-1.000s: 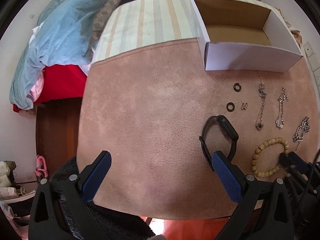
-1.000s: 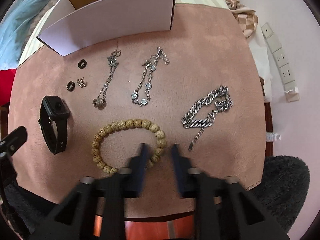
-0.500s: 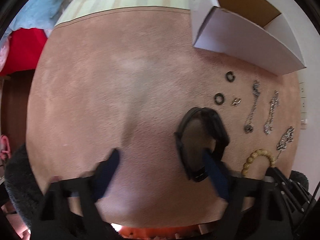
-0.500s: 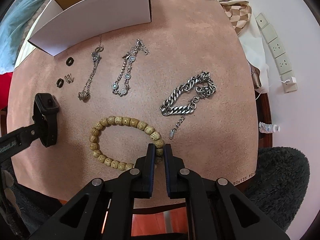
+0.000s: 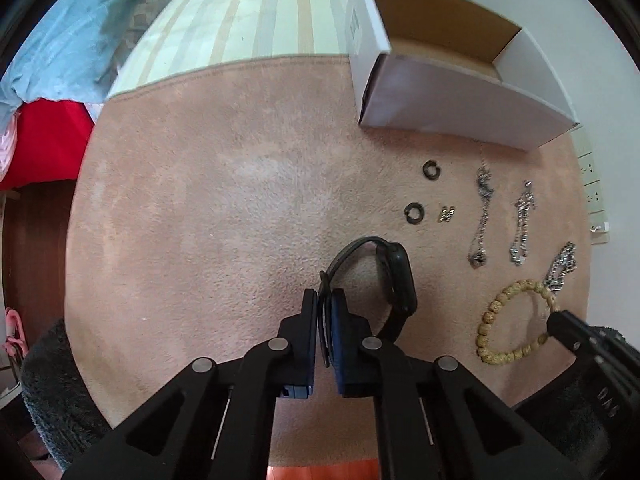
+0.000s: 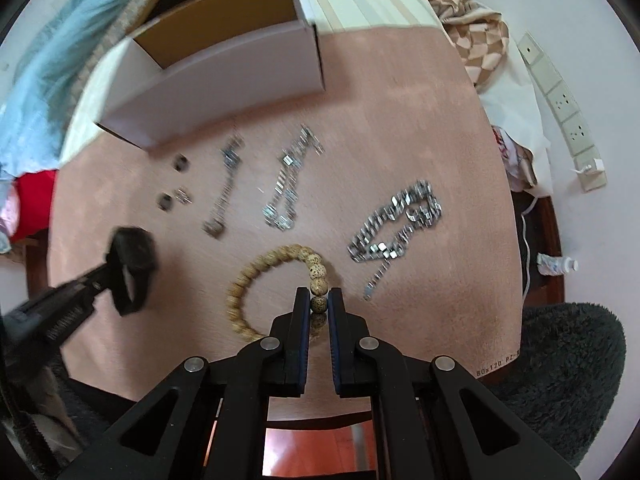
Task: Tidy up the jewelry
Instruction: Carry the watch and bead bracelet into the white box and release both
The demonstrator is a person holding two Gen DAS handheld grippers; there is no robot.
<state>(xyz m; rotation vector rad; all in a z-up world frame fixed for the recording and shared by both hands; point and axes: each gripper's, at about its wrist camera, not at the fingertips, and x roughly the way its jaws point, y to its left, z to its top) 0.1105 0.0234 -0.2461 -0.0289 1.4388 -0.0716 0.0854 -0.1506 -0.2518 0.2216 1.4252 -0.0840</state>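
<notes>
My left gripper point(image 5: 325, 294) is shut on the strap of a black smartwatch point(image 5: 396, 276), which lies on the pink mat point(image 5: 220, 208); the watch also shows in the right wrist view point(image 6: 130, 266). My right gripper point(image 6: 319, 295) is shut on a wooden bead bracelet point(image 6: 256, 268), seen too in the left wrist view point(image 5: 492, 312). On the mat lie two dark rings point(image 5: 412, 213), a small silver earring point(image 5: 446, 213), two thin silver chains point(image 6: 286, 184) and a thick silver chain bracelet point(image 6: 394, 224). An open white cardboard box point(image 5: 460, 88) stands at the back.
A striped cloth point(image 5: 248, 28) covers the surface beyond the mat. Blue and red fabric point(image 5: 52, 72) lies at the left. A checked cloth point(image 6: 472, 36) and a power strip point(image 6: 560, 108) are at the right. A dark fuzzy seat point(image 6: 560, 380) is near the front edge.
My left gripper moved onto the watch and closed on its strap. My right gripper closed on the bead bracelet and has drawn it up; the right view has shifted.
</notes>
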